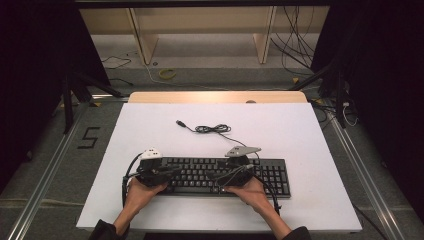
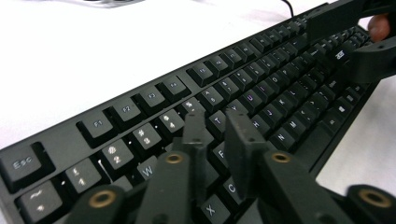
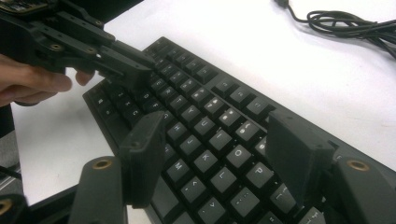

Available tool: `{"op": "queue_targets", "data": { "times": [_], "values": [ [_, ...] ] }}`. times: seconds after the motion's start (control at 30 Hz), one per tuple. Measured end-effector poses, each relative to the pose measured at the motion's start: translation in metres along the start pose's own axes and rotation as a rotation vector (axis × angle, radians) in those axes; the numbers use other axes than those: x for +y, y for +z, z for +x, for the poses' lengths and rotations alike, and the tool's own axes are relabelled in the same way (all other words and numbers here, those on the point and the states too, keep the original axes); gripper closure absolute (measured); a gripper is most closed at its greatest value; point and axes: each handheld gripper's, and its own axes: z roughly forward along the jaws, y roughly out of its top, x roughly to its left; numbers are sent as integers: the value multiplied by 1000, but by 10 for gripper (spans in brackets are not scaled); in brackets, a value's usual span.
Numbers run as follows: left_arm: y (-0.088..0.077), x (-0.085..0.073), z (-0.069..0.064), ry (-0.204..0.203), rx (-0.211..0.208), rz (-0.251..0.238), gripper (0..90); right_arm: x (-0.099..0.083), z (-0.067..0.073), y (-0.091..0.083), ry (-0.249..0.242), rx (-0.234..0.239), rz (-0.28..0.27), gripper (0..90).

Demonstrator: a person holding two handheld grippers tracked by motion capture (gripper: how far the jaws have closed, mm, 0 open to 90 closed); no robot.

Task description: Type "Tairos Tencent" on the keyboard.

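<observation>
Both grippers sit over a black keyboard (image 1: 220,176) lying on the near half of the white table (image 1: 150,125), square in front of the person; the work looks like key-pressing with the jaw tips. Left gripper (image 1: 159,172): over the left-hand letter block, jaws drawn nearly together with only a thin gap and nothing pinched between them, tips down among the upper letter rows in the left gripper view (image 2: 219,122). Whether a tip actually touches a key I cannot tell. Right gripper (image 1: 239,172): over the right-hand letter block, jaws spread wide, hovering above the keys with nothing between them (image 3: 219,140). To press well, keep the narrowed jaws as one blunt tip, come straight down on a single cap, and hold the other gripper clear so a spread jaw does not catch neighbouring keys or shove the board. Keyboard's long axis runs left to right across the table, parallel to its near edge; Esc end at the person's left, number pad at the right, function row on the far side. Its cable (image 1: 212,129) leaves the back edge and lies coiled loose on the table beyond, plug free.
</observation>
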Motion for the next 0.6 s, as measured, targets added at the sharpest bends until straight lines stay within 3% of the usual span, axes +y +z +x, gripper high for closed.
{"op": "queue_targets", "data": {
  "times": [0.23, 0.6],
  "values": [
    [6, 2, 1, 14, 7, 20, 890, -2, -1, -3, 0, -3, -8, 379],
    [17, 6, 1, 31, 13, 56, 892, -4, -1, -5, -2, -7, -7, 380]
  ]
}}
